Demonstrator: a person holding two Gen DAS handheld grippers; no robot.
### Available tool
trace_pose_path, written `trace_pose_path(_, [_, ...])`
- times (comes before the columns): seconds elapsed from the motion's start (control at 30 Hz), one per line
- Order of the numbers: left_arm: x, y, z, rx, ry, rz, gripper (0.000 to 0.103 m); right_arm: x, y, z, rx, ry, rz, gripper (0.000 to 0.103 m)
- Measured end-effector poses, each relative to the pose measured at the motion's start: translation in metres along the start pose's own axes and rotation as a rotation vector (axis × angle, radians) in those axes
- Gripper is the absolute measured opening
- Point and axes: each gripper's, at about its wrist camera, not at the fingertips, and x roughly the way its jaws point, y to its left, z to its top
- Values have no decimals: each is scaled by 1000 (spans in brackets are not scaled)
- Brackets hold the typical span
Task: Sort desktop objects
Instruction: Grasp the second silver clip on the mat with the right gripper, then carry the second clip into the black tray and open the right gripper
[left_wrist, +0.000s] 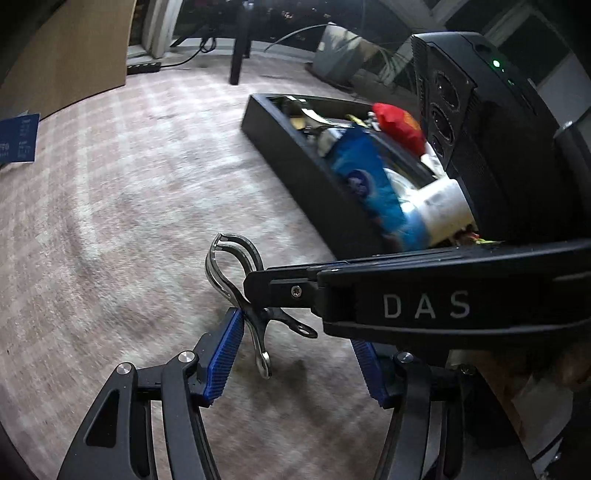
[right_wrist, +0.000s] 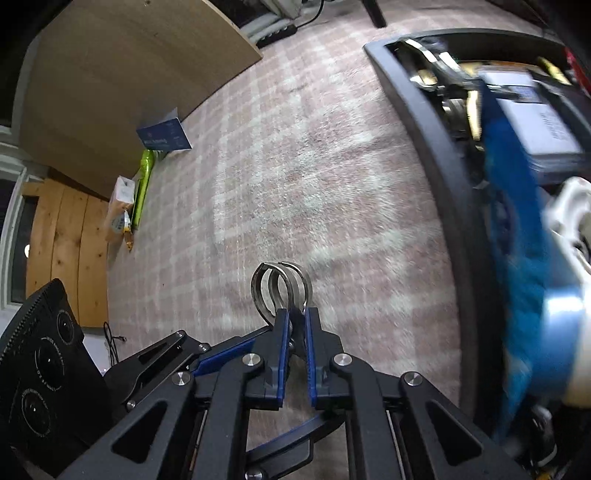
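Note:
A metal spring clamp (left_wrist: 236, 280) hangs above a pink checked cloth. My right gripper (right_wrist: 295, 325) is shut on the metal clamp (right_wrist: 280, 288), its blue pads pinching the clamp's handles. In the left wrist view the right gripper (left_wrist: 255, 284) reaches in from the right, holding the clamp. My left gripper (left_wrist: 299, 354) is open, its blue pads (left_wrist: 225, 354) spread either side of the clamp's handles, the left pad close to the clamp. A black tray (left_wrist: 295, 162) holds a blue packet (left_wrist: 369, 177), a red item (left_wrist: 399, 122) and a white roll (left_wrist: 443, 203).
The tray (right_wrist: 436, 155) lies to the right in the right wrist view. A blue card (right_wrist: 164, 134), a green packet (right_wrist: 142, 188) and a tissue pack (right_wrist: 120, 206) lie at the cloth's far left edge by a wooden board (right_wrist: 129, 74). A power strip (left_wrist: 144, 66) lies beyond.

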Motion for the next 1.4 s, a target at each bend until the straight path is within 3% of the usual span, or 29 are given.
trace_pose_path(0.13, [-12, -19, -1, -4, -20, -34, 62, -18, -6, -10, 27, -28, 22, 8])
trace_pose_path(0.43, [-25, -90, 4, 149, -31, -58, 62, -84, -19, -39, 23, -135, -8, 8])
trace_pose_path(0.93, [33, -217, 27, 402, 54, -181, 62, -174, -114, -82, 195, -277, -122, 8])
trace_pose_path(1.17, [52, -247, 42, 451, 44, -146, 62, -200, -140, -80, 218, -330, -200, 8])
trace_pose_path(1.23, [50, -248, 44, 447, 41, -148, 62, -208, -140, -81, 208, -352, -256, 11])
trace_pose_path(1.37, [38, -240, 45, 446, 15, -122, 62, -220, -134, -81, 177, -388, -302, 35])
trace_pose_path(1.4, [34, -234, 45, 439, 7, -113, 62, -222, -130, -80, 165, -397, -315, 37])
